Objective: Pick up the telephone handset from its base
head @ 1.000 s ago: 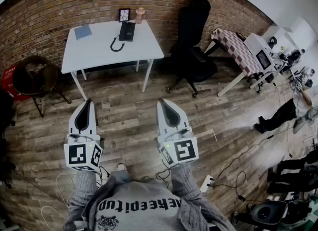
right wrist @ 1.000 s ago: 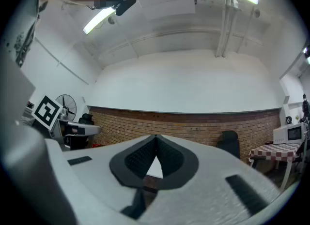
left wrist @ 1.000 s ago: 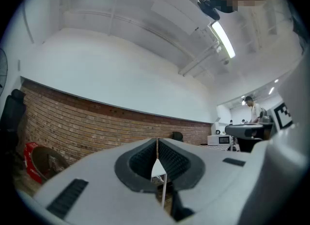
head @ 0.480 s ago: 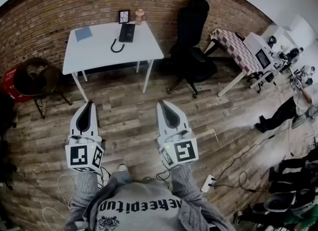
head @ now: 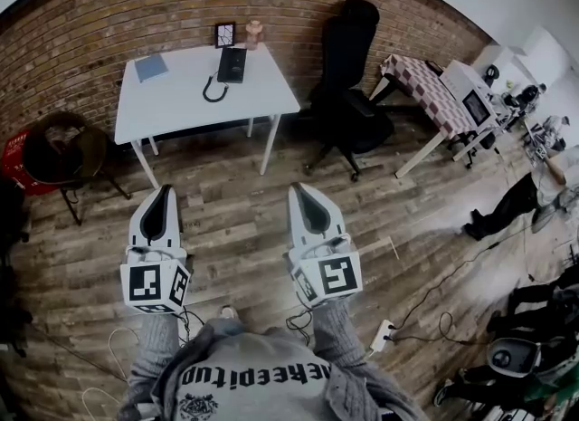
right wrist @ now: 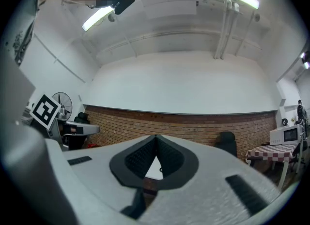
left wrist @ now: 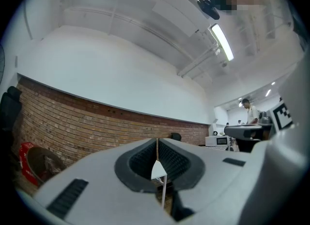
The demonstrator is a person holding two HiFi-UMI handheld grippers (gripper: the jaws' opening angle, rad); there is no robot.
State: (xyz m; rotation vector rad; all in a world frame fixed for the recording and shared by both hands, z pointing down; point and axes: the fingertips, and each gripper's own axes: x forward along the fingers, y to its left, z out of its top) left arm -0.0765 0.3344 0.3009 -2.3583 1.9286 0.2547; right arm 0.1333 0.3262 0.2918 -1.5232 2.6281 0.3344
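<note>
Wooden plank flooring (head: 235, 229) fills the middle of the head view, and a curved red brick wall (head: 118, 12) runs across the top. Against that wall, in the upper left of the frame, stands a white table (head: 181, 107). Near the upper right corner of the tabletop lies the black telephone (head: 232, 64), with the handset resting on its base; the two cannot be told apart at this size. A dark curly cord (head: 213, 91) loops from the phone onto the tabletop. A blue notebook (head: 151, 68) lies toward the table's left end. A small dark picture frame (head: 225, 33) and a small pinkish object (head: 254, 32) stand at the back edge by the wall. Right of the table is a black office chair (head: 348, 84), and further right is a second table with a checked cloth (head: 425, 84). At the left edge sits a round dark chair (head: 54, 143). At the bottom of the frame a person in a grey sweater (head: 244, 378) holds both tools out over the floor, well apart from the white table. The left gripper (head: 164, 189) is in the lower left and the right gripper (head: 299, 187) is just right of centre, both pointing toward the table. In the left gripper view the jaws are pressed together with nothing between them, and a corner of the white table shows in the gap beneath the tips. In the right gripper view the jaws likewise meet at the tips, empty, with the brick wall beyond.
</note>
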